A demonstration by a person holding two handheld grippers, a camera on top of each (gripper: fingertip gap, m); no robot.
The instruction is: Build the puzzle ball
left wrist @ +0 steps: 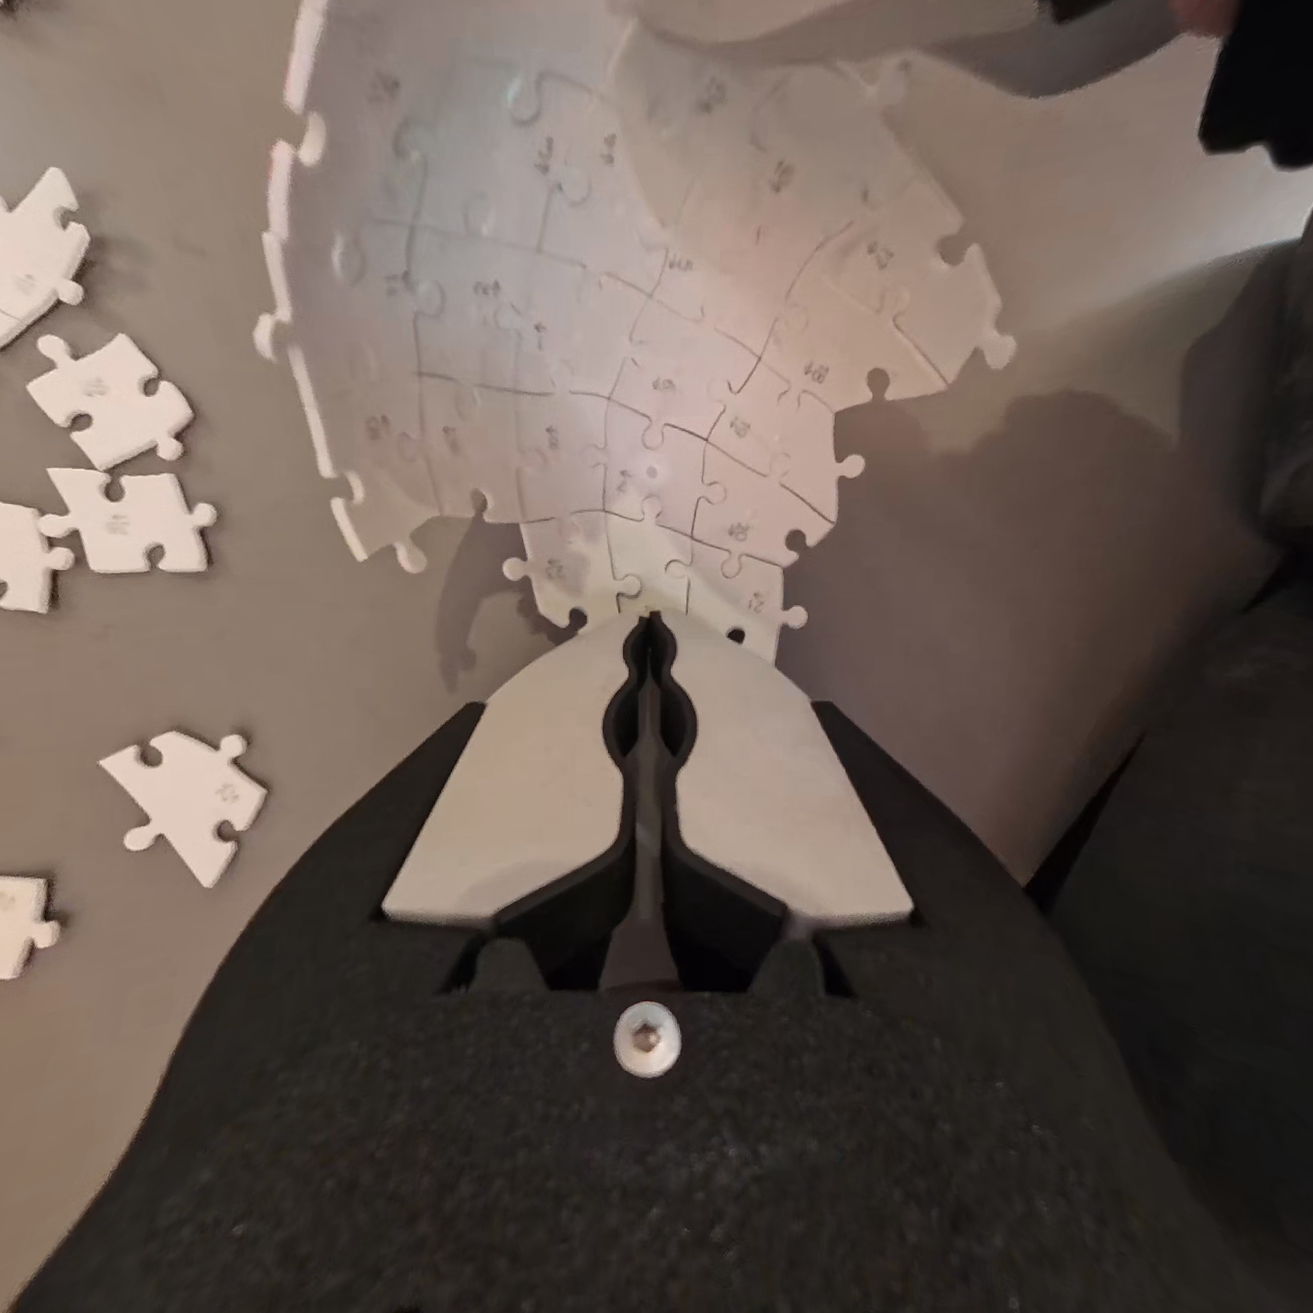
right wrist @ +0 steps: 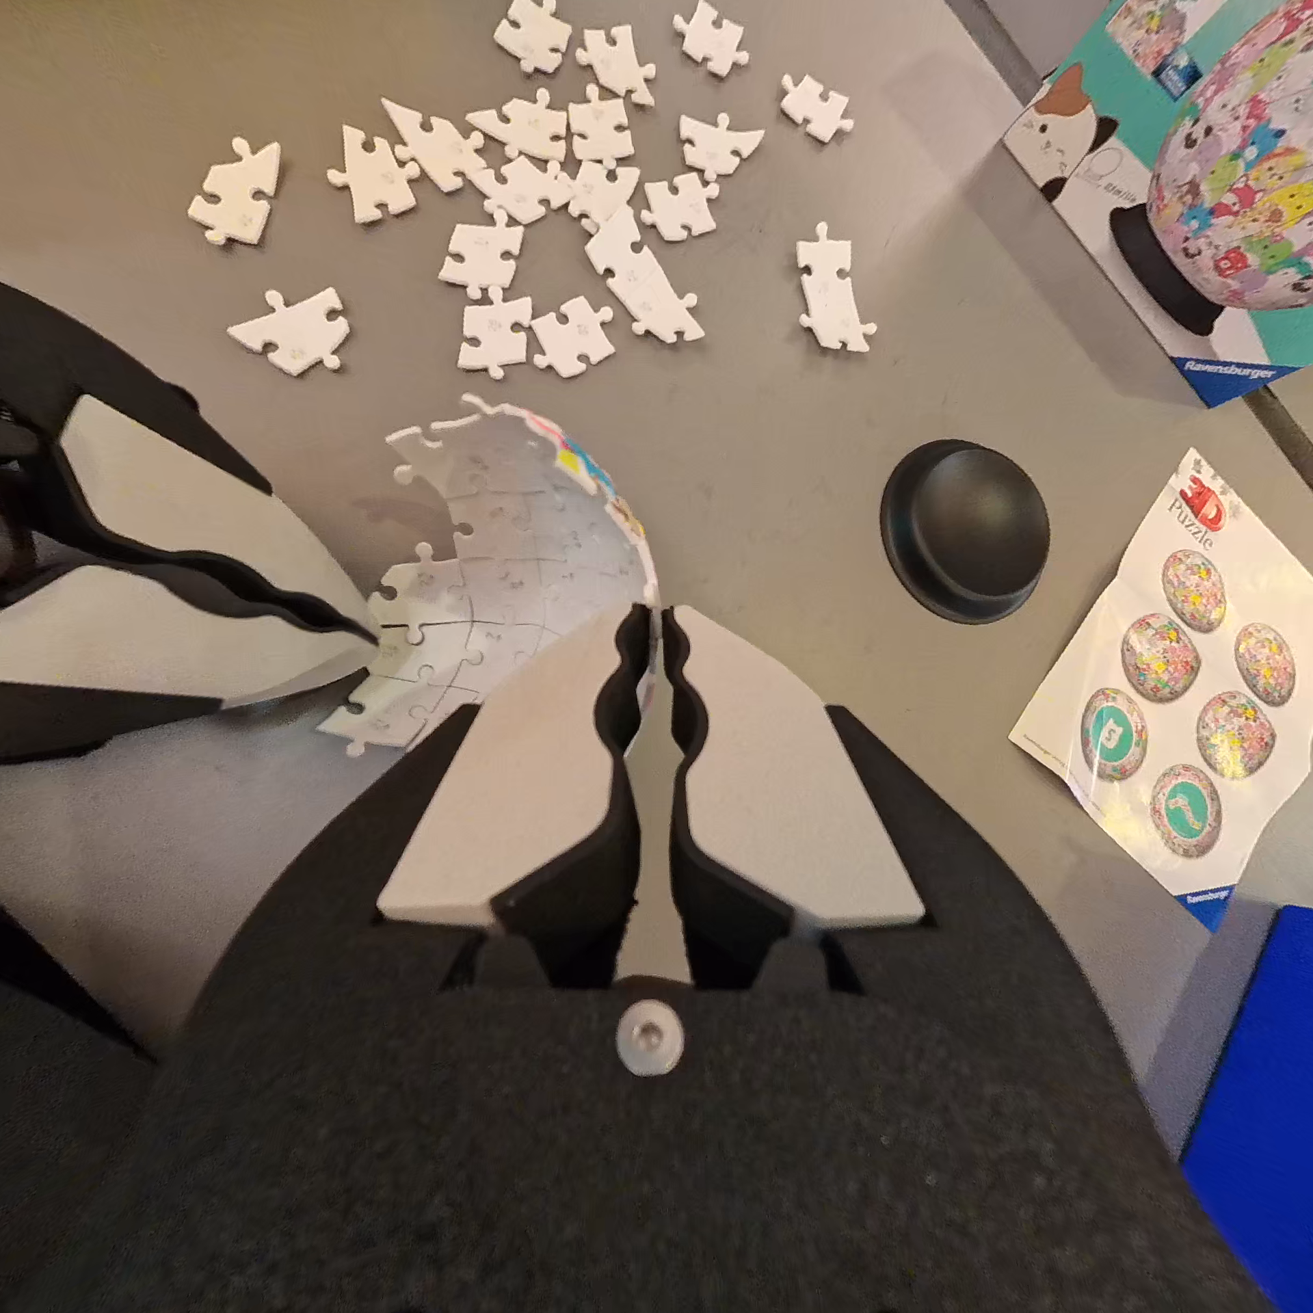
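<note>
— That curved shell of joined pieces (right wrist: 526, 561), plastic?
— It looks so: smooth white inside, faintly sheeny.
— The loose pieces (right wrist: 540, 213)?
— Same matt white.
— The gripper body (right wrist: 639, 1137)?
— Rough, grainy black, with a shiny metal screw (right wrist: 649, 1041).
— The stand (right wrist: 965, 529)?
— Smooth black, satin sheen.
— The leaflet (right wrist: 1165, 682)?
— Glossy paper. The table (right wrist: 781, 398) is matt grey.

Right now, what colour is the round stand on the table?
Black, matte; the stand shows best in the right wrist view.

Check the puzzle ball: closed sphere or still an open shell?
Open shell. The puzzle ball shows its white inner face and a jagged rim, with loose pieces still lying on the table.
</note>
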